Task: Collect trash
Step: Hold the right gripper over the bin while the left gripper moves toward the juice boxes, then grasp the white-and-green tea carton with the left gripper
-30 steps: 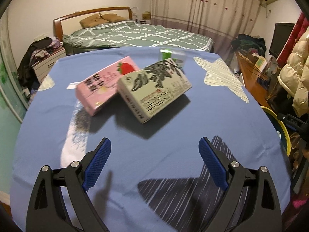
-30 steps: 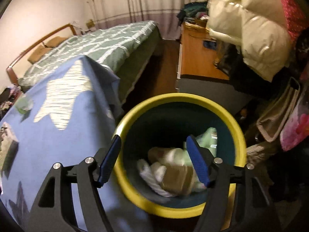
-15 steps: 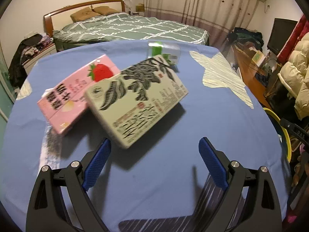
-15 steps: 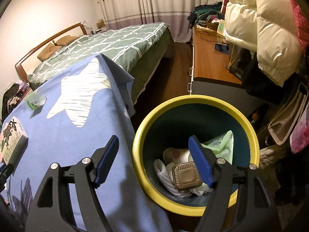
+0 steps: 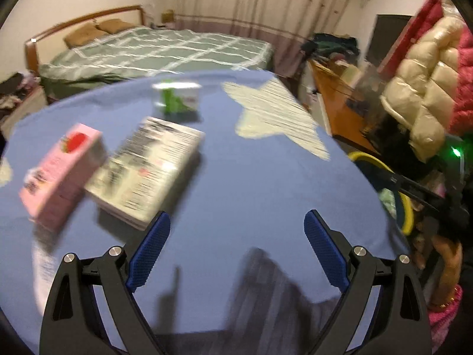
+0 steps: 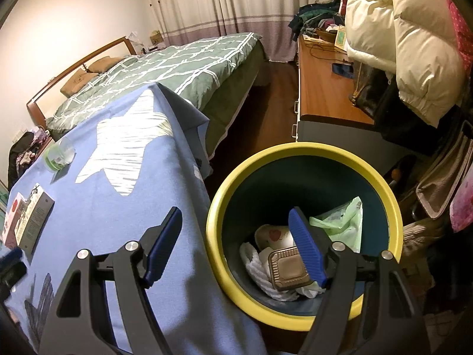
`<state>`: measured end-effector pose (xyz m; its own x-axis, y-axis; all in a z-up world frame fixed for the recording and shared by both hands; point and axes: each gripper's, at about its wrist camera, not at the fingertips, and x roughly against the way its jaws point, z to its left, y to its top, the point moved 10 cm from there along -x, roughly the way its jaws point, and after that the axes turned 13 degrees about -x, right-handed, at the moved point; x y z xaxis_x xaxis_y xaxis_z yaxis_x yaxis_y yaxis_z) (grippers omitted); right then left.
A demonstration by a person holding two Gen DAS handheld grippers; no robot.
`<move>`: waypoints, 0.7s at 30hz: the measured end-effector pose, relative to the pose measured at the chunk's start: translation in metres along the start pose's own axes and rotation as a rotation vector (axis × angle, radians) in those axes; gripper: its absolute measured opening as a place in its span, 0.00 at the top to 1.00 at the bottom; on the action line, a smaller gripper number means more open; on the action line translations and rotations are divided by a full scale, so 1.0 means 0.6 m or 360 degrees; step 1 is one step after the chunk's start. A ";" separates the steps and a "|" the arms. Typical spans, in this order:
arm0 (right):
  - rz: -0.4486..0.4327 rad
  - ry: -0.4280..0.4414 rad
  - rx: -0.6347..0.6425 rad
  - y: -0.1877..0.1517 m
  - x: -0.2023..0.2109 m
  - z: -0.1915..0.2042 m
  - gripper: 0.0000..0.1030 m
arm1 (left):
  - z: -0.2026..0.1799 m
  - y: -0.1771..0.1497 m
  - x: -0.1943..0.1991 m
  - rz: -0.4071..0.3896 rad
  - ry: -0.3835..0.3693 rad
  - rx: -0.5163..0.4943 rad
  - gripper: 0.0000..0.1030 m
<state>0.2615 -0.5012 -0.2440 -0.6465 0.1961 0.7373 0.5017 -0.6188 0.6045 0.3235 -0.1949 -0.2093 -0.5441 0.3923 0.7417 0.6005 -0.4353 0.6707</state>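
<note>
On the blue star-print tablecloth (image 5: 242, 183) lie a pink strawberry carton (image 5: 62, 174), a grey-white printed box (image 5: 147, 171) and a green-and-clear cup (image 5: 177, 97). My left gripper (image 5: 236, 236) is open and empty just right of the printed box. My right gripper (image 6: 236, 230) is open and empty over the near rim of a yellow-rimmed bin (image 6: 304, 322), which holds a foil tray (image 6: 288, 266), white wrappers and a green bag (image 6: 343, 224). The box (image 6: 34, 216), carton (image 6: 13, 216) and cup (image 6: 59, 155) also show at the left of the right wrist view.
A bed with a green checked cover (image 6: 177, 68) stands behind the table. A wooden desk (image 6: 322, 91) and hanging puffy coats (image 6: 408, 38) are right of the bin. The bin's rim (image 5: 372, 159) and the right gripper show at the right of the left wrist view.
The left gripper has swung right, so the box and carton have slid left in its view. The right gripper has drawn back from the bin toward the table, with the trash lying in the bin.
</note>
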 end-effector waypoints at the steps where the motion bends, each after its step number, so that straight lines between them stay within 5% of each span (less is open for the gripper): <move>1: 0.0001 0.0005 0.0001 0.000 0.000 0.001 0.31 | 0.021 0.002 -0.001 0.0012 0.0031 0.0013 0.12; 9: 0.0015 0.0010 -0.0012 0.000 -0.003 -0.001 0.31 | 0.126 0.001 -0.018 0.0044 0.0168 0.0040 0.11; 21: 0.0029 0.0002 -0.0008 -0.003 -0.005 -0.002 0.31 | 0.133 0.012 -0.054 0.0110 0.0128 -0.0024 0.08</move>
<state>0.2620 -0.5014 -0.2477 -0.6379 0.1839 0.7478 0.5104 -0.6262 0.5894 0.3922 -0.1464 -0.2285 -0.5470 0.2950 0.7834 0.6296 -0.4718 0.6173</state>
